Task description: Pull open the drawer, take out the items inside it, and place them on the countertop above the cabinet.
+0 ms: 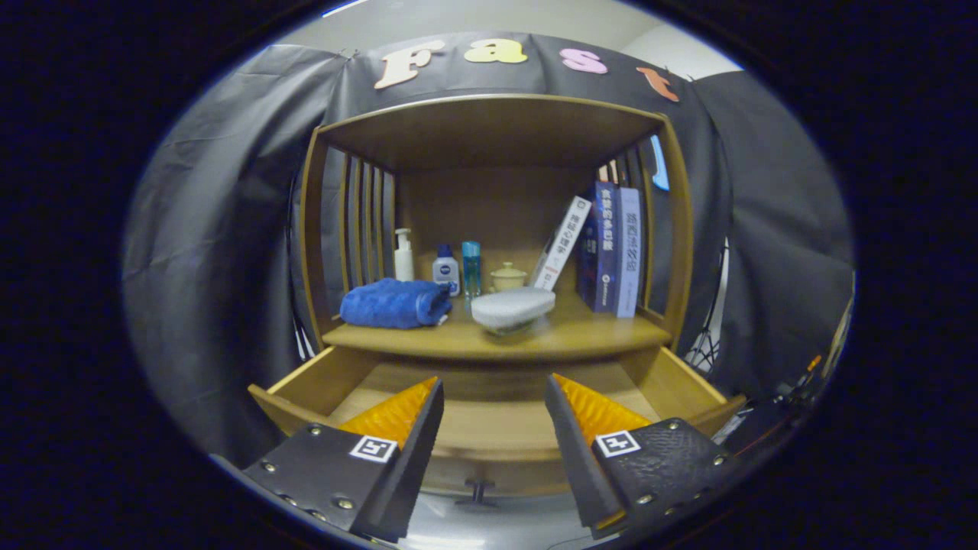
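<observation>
**Jaws wide, nothing between them, drawer open**

We see the gripper (493, 397) spread wide, its fingers well apart and touching nothing. They hover above the pulled-out drawer (306, 382), whose wooden floor shows bare between them (its handle (475, 493) sits just below the fingers). Beyond, on the countertop (596, 332), a blue towel (395, 303) lies beside a white oval item (513, 307). Behind these stand small bottles (447, 269), a little lidded jar (507, 276) and books (615, 248).

You see the countertop (581, 333) at frame centre carrying a towel (395, 303) at left, bottles (445, 269), a jar (507, 276), a bowl (513, 309) mid-front, and books (611, 248) right.
</observation>
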Tool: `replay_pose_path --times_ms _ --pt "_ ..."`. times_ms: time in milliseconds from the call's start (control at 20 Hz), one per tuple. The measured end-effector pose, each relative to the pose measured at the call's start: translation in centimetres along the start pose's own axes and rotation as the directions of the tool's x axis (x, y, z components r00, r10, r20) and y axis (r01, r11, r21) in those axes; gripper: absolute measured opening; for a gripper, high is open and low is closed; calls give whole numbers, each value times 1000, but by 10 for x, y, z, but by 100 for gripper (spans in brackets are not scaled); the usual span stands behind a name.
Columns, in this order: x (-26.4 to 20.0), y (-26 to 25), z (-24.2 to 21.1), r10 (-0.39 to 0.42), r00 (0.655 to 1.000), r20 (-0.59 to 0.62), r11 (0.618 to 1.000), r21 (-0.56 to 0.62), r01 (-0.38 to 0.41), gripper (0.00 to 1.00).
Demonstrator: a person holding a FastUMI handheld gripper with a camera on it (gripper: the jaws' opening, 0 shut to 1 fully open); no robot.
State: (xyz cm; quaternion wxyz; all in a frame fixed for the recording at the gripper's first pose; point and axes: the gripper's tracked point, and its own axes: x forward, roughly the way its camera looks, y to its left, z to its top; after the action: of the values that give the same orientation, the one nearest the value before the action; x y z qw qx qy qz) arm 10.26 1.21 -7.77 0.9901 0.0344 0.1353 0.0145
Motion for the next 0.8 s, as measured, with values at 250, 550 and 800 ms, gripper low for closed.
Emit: replay_pose_path --times_ms 250,550,800 --pt "-18 2 -58 2 995 -98 999 -44 -7 80" --pt "-4 -4 -99 -48 977 -207 997 -71 34 77" --pt "16 -11 -96 -85 975 -205 993 -99 66 75"
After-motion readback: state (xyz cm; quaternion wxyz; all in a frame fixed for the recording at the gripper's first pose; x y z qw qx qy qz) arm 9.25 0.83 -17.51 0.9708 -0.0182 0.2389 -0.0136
